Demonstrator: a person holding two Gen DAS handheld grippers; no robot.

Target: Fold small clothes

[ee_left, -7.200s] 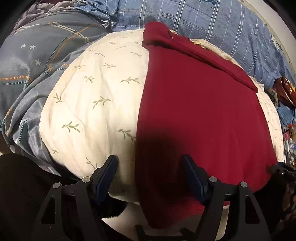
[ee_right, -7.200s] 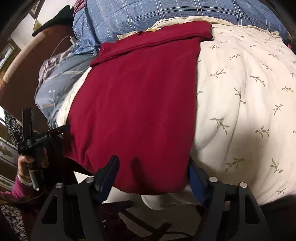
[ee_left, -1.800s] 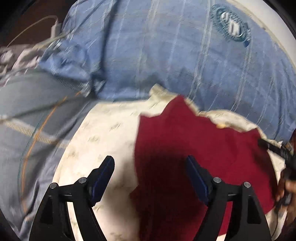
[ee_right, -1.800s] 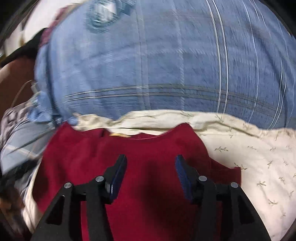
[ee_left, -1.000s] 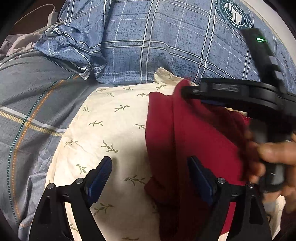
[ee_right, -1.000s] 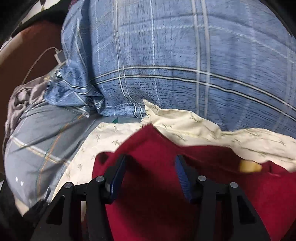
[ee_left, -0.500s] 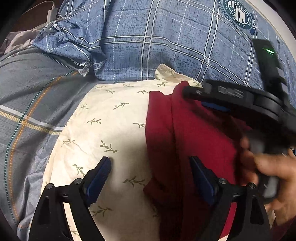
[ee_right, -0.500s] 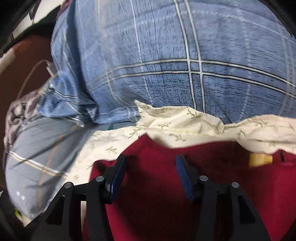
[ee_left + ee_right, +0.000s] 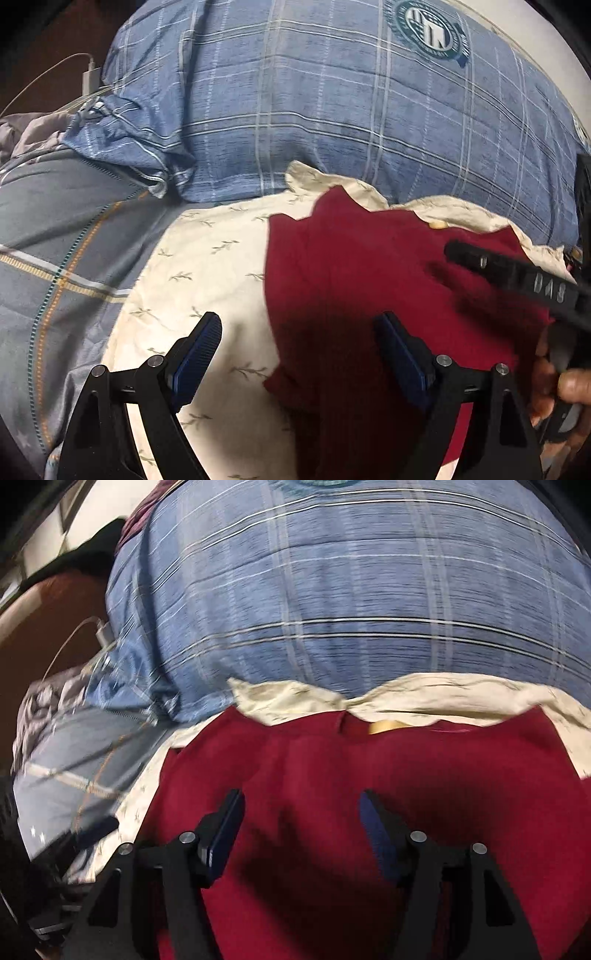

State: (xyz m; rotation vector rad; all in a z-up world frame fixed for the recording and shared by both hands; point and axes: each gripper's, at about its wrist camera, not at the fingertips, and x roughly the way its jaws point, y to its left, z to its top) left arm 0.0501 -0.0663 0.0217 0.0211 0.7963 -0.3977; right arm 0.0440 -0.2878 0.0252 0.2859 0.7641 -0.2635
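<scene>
The red garment [image 9: 369,288] lies on the cream pillow [image 9: 207,266], spread flat for folding. The left hand-held gripper [image 9: 299,354] hovers wide and empty over the garment's edge — the right hand-held gripper [image 9: 301,827] is opening, gripping nothing.

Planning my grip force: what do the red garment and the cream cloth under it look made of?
Red garment: looks like a soft, matte knit, perhaps fleece or cotton jersey; no sheen, rounded folds. Cream cloth: looks like thin woven cotton with a printed sprig pattern; fine creases, wavy edge. Neither can be confirmed from looks alone.
</scene>
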